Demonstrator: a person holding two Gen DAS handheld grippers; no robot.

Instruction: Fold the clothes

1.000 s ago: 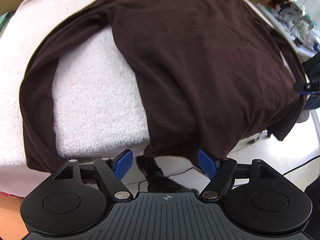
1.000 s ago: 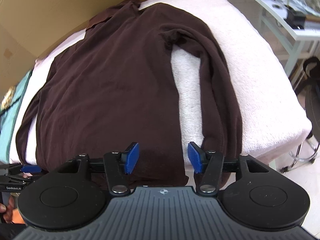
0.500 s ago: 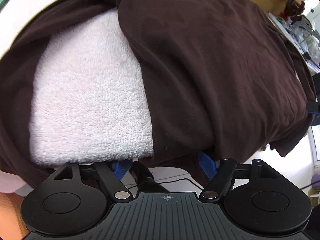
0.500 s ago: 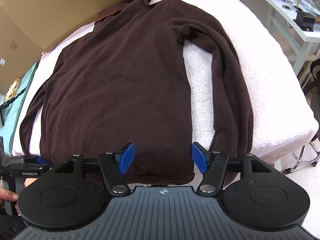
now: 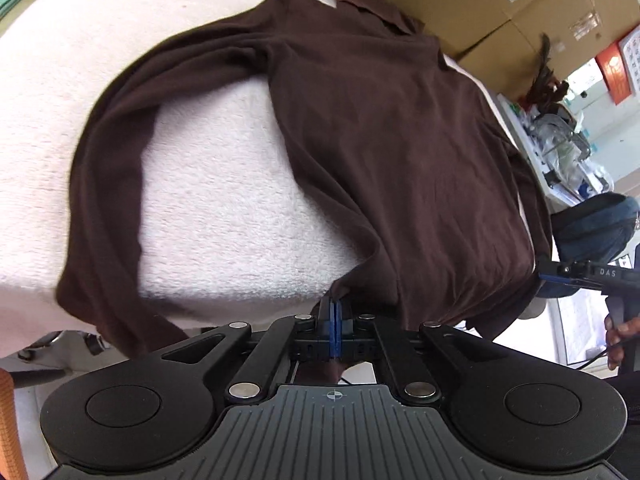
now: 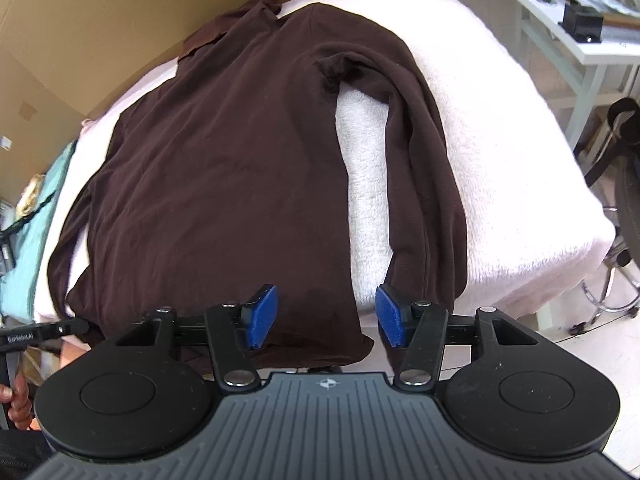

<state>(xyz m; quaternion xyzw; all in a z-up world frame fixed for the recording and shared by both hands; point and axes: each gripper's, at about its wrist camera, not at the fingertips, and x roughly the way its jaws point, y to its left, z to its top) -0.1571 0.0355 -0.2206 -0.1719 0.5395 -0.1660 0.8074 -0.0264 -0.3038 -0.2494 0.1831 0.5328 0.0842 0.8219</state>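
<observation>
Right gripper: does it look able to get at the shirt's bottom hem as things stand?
Probably yes. The right gripper is open, with the brown shirt hem directly between its blue pads, nothing in between. The left gripper already pinches the hem's other corner.

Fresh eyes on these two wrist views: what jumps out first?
A dark brown long-sleeved collared shirt lies spread over a white fleecy padded table, sleeves trailing toward the near edge. The left gripper is shut on the shirt's hem at its near-left corner. The right gripper hangs open at the hem's other corner, blue pads apart.
</observation>
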